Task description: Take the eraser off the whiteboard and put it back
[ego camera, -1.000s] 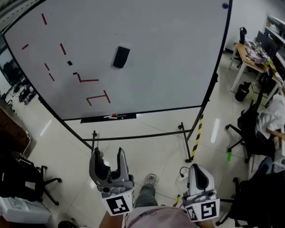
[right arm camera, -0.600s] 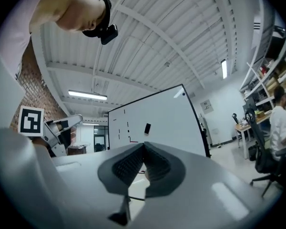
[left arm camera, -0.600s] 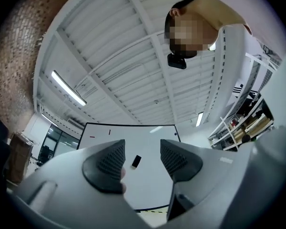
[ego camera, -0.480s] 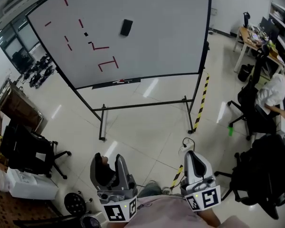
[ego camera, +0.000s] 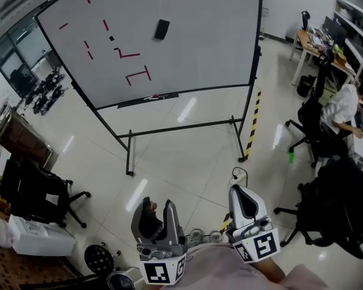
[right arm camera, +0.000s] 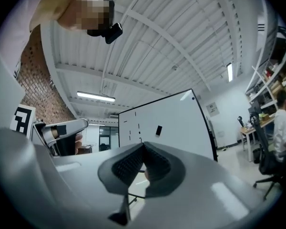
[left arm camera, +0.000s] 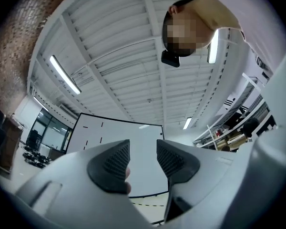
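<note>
Nearest to us, our left gripper (ego camera: 158, 205) has its 2 fingers (left arm camera: 113, 162) parted with nothing between them; they have just been closing. Beside it, our right gripper (ego camera: 241, 192) has its fingers (right arm camera: 128, 165) pressed together, empty. Beyond a stretch of shiny floor (ego camera: 181, 156) the whiteboard (ego camera: 199, 59) stands on its black frame (ego camera: 183, 127), well apart from both grippers. The black eraser (ego camera: 161, 29) sits on the board's face, upper middle, right of the red marks (ego camera: 137, 76).
</note>
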The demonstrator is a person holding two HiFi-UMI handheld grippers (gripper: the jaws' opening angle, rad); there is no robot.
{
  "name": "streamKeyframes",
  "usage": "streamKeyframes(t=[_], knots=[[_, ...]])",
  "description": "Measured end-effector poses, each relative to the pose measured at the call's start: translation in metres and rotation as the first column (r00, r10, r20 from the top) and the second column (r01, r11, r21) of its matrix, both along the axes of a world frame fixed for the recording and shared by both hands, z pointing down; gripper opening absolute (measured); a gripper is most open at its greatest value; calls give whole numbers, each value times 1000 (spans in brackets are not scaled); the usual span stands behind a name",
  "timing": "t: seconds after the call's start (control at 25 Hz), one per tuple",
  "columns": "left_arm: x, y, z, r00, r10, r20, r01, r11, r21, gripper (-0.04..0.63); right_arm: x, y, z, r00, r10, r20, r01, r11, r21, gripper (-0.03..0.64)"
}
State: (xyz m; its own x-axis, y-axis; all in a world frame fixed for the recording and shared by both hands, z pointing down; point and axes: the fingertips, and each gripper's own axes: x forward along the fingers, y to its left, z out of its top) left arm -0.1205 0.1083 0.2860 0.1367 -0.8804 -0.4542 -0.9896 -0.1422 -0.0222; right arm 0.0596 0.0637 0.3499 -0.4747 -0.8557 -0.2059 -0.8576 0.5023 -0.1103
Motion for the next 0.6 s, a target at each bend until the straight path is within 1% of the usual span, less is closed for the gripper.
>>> streamKeyframes(t=[0.08, 0.2, 0.4, 0.44, 0.6], knots=[[-9, 3, 6, 1000, -10, -17, 10, 1000, -12, 184, -8, 4, 3, 1000, -16, -9, 15, 1000, -13, 0], [-17, 3, 13, 999, -23, -34, 22, 999, -33, 183, -13, 7, -1, 999, -16, -28, 16, 1000, 5, 0], [-20, 4, 14, 998, -40, -52, 39, 999, -29, 183, -13, 9, -2, 999, -18, -31, 18, 1000, 8, 0], [-21, 5, 14, 998, -43, -55, 41, 999, -27, 171, -13, 9, -3, 999, -18, -29, 19, 1000, 9, 0], [-21, 4, 16, 998, -41, -51, 39, 999, -33, 166, -17, 8, -2, 999, -29, -23, 29, 1000, 7, 0]])
